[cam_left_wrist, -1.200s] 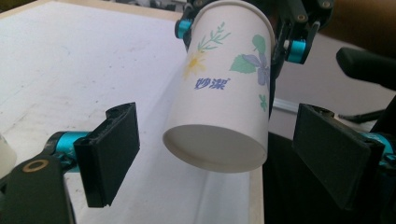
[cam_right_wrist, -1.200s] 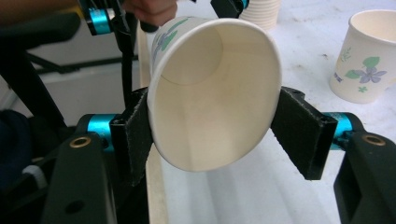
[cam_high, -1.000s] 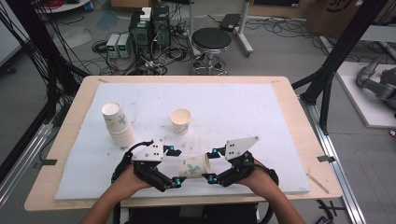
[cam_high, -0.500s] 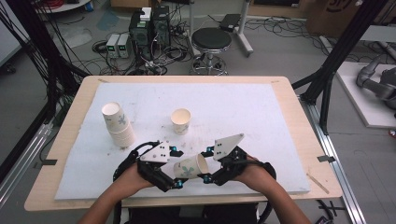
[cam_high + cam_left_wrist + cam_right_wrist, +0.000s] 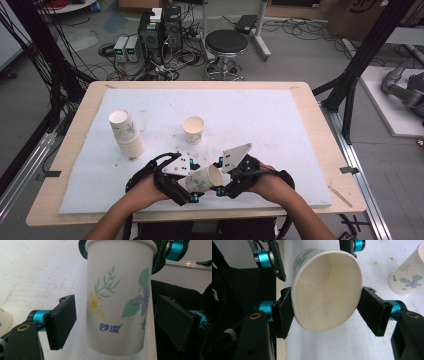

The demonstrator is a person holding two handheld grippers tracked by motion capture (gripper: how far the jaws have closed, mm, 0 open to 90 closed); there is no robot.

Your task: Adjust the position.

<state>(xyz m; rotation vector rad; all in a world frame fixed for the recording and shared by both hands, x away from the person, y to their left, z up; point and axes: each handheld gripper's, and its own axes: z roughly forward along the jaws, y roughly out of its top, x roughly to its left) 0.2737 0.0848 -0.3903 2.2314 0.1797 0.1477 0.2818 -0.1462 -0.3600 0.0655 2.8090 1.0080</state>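
Note:
A white paper cup (image 5: 202, 179) with a flower print hangs on its side over the table's near edge, between both grippers. My right gripper (image 5: 328, 312) is shut on the cup (image 5: 324, 297) at its rim, and its pads (image 5: 284, 312) squeeze the mouth into an oval. My left gripper (image 5: 116, 322) stands around the cup's body (image 5: 115, 297). Its jaws have just been closing, with the cup between them. A narrow gap remains between each pad (image 5: 61, 322) and the cup wall. From above, the left gripper (image 5: 182, 192) and the right gripper (image 5: 220, 187) face each other.
A leaning stack of paper cups (image 5: 127, 132) stands at the left of the white mat (image 5: 280, 130). A single upright cup (image 5: 193, 129) stands mid-mat, just beyond the grippers. Another cup (image 5: 407, 277) shows in the right gripper view. A stool and cables lie beyond the table.
The right gripper has tilted and shifted slightly left with the cup, which now lies more slanted. The left hand has stayed in place.

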